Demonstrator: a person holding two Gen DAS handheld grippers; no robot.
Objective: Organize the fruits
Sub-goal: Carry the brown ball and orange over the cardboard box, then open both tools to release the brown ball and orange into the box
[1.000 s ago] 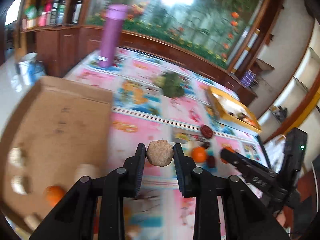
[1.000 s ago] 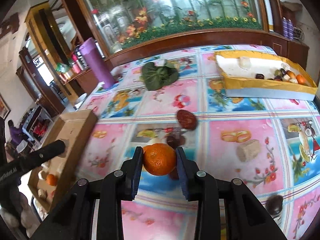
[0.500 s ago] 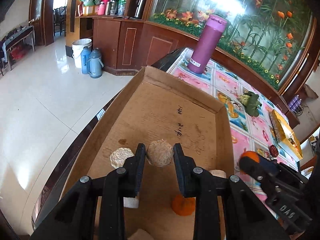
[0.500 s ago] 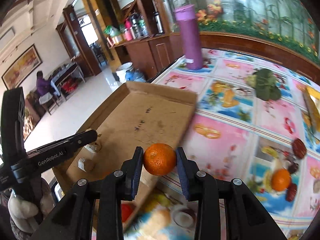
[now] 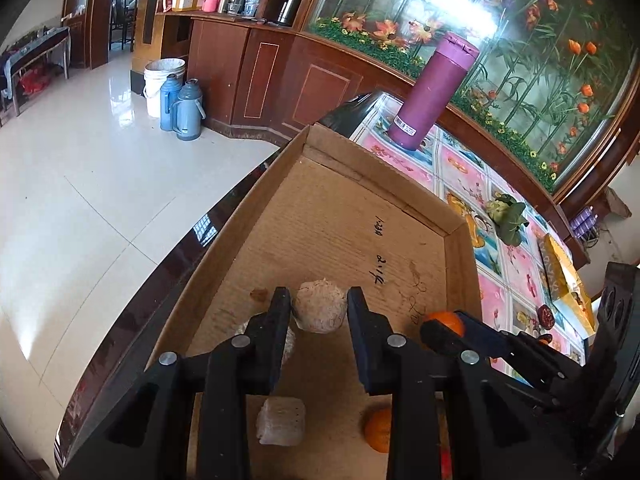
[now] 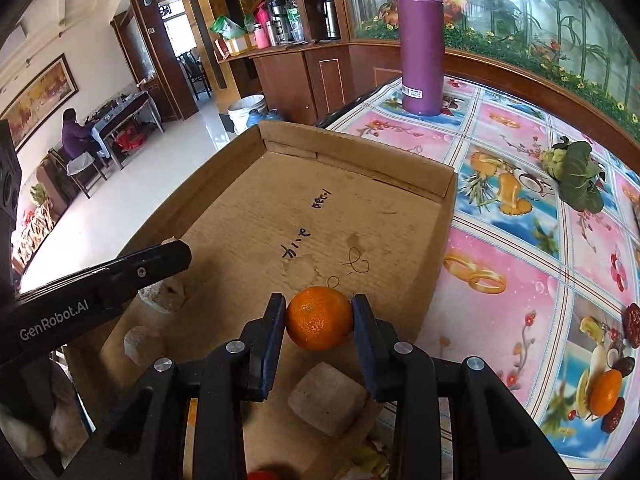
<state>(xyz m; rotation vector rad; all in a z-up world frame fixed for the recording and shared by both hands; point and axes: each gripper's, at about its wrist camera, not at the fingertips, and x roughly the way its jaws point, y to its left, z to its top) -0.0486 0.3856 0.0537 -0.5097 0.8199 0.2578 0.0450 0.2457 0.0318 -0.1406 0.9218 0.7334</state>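
My left gripper (image 5: 319, 300) is over the cardboard box (image 5: 340, 220), its jaws opening, with a pale rough ball (image 5: 319, 312) still pressed between the pads just above the box floor. Beside it my right gripper (image 6: 319, 308) holds an orange (image 6: 319, 318); its jaws are opening too, and the pads still touch the fruit. The orange hangs low over the box's near right part. On the box floor lie a pale cube (image 5: 280, 420), another orange (image 5: 378, 428) and a tan block (image 6: 326, 404).
A purple flask (image 6: 422, 40) stands beyond the box on the patterned tablecloth (image 6: 520, 280). A leafy green (image 6: 576, 176), a loose orange (image 6: 606, 392) and dark dates (image 6: 634, 320) lie to the right. The yellow tray (image 5: 564, 280) is far right. The table edge drops to the floor left of the box.
Both grippers swung left from over the tablecloth to above the cardboard box, carrying the ball and the orange, then sank a little closer to the box floor.
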